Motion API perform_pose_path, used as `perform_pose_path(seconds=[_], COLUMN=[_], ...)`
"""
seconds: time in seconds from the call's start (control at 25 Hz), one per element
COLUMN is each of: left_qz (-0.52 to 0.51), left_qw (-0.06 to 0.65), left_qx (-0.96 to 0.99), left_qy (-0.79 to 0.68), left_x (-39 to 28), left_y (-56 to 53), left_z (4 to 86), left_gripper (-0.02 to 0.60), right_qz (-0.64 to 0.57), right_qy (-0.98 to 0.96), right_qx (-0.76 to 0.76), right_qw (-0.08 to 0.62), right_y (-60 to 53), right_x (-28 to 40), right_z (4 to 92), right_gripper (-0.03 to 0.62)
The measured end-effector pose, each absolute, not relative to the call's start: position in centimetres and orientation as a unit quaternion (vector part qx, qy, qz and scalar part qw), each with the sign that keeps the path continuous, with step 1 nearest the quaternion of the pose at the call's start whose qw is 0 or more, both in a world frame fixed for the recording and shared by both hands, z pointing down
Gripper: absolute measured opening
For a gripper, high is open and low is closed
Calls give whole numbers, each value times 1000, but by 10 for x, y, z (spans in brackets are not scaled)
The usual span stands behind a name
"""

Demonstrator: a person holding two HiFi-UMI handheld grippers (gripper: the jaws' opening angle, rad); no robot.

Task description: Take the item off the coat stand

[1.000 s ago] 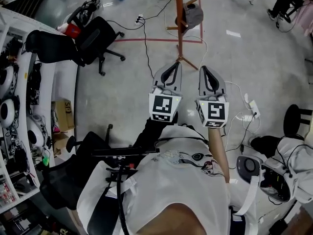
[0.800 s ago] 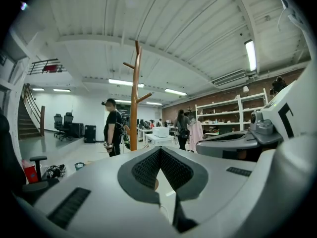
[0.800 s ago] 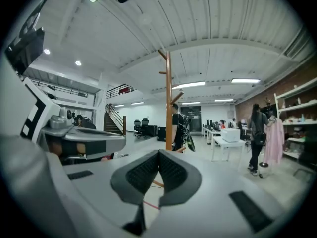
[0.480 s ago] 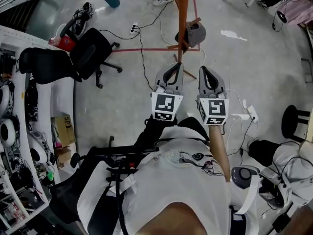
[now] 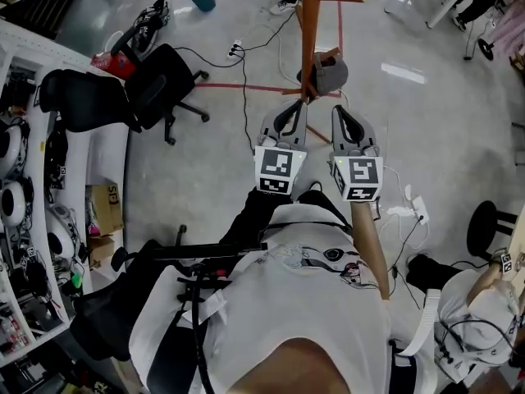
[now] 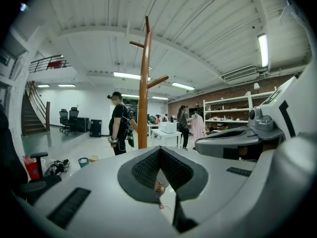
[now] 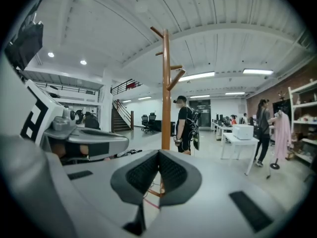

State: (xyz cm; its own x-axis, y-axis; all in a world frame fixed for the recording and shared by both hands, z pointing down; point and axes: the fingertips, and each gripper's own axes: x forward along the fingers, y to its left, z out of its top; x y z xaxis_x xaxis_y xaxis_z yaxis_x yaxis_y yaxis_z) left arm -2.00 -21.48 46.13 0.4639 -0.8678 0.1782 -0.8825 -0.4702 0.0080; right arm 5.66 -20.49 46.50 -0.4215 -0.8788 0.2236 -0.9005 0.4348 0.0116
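left gripper (image 5: 286, 120) is shut with its pads together and nothing between them, as the left gripper view shows. right gripper (image 5: 348, 125) is the same, jaws fully together and empty. both are held side by side in front of the person, close to each other but not touching, and both aim at the coat stand (image 5: 309, 31).

the task item looks like a grey cap (image 5: 329, 72). it hangs on a short peg low on the stand, on the right side of the pole. in the head view it sits just past the jaw tips, a bit nearer the right gripper, and nothing touches it. neither gripper view shows the cap, only the bare upper pegs, because each gripper body hides the lower pole. a person in black (image 7: 185, 125) stands beyond the stand, and office chairs (image 5: 152, 76) are off to the left on the floor.

step: this looks like the approach, with no grasp started and the cap on its peg.

next move, as a guess: step in closer and open one gripper, likely the right. bring the jaws around the cap's brim or crown, close, then lift up and outward so it clears the peg tip. the cap is soft fabric and may fold or slip, so take a deep bite. don't bump the pole.
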Motion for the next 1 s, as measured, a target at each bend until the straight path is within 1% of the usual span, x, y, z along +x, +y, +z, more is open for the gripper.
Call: perform_pose_path(seconds=[0.16,0.52,0.68,0.84,0.88,1.0], left_qz=[84,157,194,215,219,225], left_qw=[63,151,196,214,217,223], left_qx=[841,812,793,783,782,778], left_qy=[-531,-542,-544,-543,-542,-543], left_x=[-29,-45,-53,-55,-55,-56], left_y=[-233,-254,-260,-264,-265,-265], left_z=[471,542,567,575,577,581], left_gripper=[3,3,3,3,3,3], right_qz=[57,129,152,153,151,147], right_qy=[-848,-843,-845,-848,-849,-855], right_qx=[517,501,487,478,475,462], right_qw=[103,150,160,171,174,184], right_y=[-227,-262,-278,-299,-305,-321], right_x=[57,78,84,94,96,99], right_z=[471,545,564,571,572,577], right_gripper=[5,5,5,6,12,66])
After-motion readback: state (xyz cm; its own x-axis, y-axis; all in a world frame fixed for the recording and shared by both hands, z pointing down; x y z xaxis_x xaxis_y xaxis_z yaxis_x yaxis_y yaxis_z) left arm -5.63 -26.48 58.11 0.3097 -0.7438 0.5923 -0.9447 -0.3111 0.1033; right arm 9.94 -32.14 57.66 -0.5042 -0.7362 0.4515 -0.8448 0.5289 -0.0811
